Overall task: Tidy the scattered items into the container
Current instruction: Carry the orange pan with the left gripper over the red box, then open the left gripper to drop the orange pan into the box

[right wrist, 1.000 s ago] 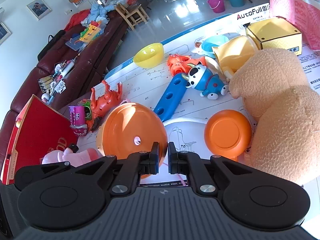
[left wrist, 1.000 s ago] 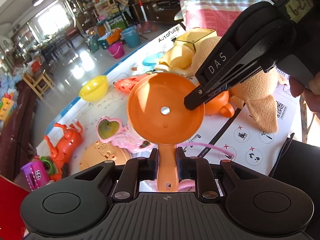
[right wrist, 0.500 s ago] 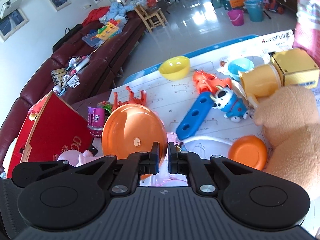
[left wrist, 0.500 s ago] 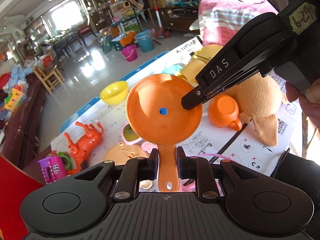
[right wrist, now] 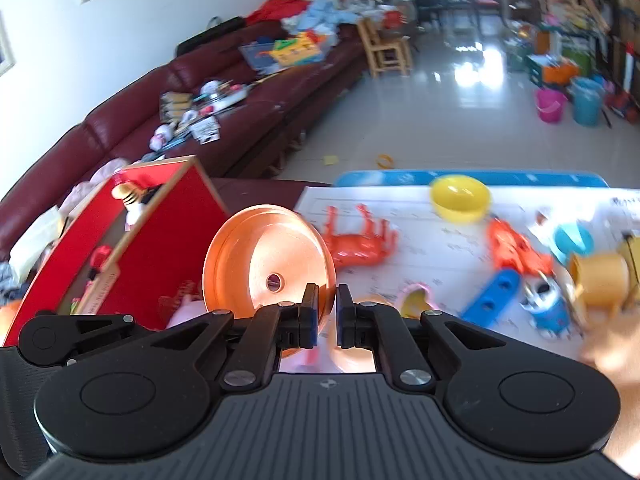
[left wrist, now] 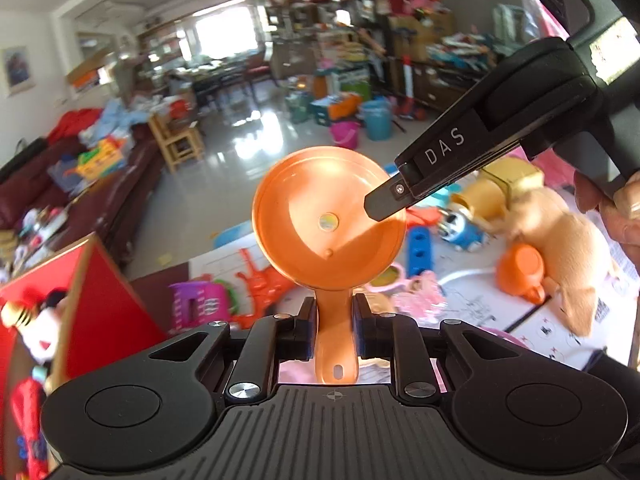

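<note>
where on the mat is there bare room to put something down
Bare mat lies between the orange horse and the yellow bowl. The right end is crowded: blue bar, cow figure, yellow cup.

white printed mat (right wrist: 420,240) on the table: orange horse (right wrist: 360,240), yellow bowl (right wrist: 460,198), blue cow figure (right wrist: 546,306), plush (left wrist: 560,232).

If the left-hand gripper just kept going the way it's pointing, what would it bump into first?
The left gripper already clamps the orange toy pan. Straight ahead, the pan's rim touches the right gripper. What lies behind it, I cannot judge.
</note>
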Action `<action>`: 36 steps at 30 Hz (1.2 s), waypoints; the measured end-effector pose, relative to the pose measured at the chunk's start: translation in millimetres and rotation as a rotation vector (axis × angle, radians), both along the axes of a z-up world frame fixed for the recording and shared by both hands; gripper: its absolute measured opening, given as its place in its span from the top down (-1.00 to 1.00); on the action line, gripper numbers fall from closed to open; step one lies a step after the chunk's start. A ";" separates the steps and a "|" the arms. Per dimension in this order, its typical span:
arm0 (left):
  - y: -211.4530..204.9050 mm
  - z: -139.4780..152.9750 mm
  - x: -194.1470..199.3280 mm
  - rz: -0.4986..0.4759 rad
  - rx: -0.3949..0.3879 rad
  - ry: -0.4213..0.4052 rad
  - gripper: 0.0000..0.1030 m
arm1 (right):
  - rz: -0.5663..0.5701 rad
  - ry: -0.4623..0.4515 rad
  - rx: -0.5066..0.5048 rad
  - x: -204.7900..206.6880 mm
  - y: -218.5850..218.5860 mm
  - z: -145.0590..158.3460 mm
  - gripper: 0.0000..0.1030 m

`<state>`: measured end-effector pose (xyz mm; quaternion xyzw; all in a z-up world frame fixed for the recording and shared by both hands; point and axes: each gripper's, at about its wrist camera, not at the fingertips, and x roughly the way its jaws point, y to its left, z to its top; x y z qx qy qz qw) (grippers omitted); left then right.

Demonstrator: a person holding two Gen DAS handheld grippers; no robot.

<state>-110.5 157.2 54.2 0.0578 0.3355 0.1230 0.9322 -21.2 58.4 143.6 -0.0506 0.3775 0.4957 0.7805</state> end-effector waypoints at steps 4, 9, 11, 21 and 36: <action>35.8 27.2 -42.6 0.126 -0.028 -0.072 0.72 | 0.135 -0.076 0.002 -29.8 47.3 26.5 0.80; 83.4 57.8 -97.0 0.290 -0.038 -0.118 0.72 | 0.327 -0.131 0.013 -74.6 115.7 58.4 0.80; 104.8 69.4 -117.7 0.357 -0.028 -0.120 0.72 | 0.408 -0.167 0.016 -96.5 144.9 69.8 0.79; 217.2 87.0 -186.2 0.659 -0.126 -0.071 0.50 | 0.630 -0.197 0.025 -172.6 267.9 83.9 0.66; 246.5 38.1 -203.0 0.801 -0.152 0.072 -0.94 | 0.591 -0.121 -0.036 -166.0 275.4 61.5 -0.58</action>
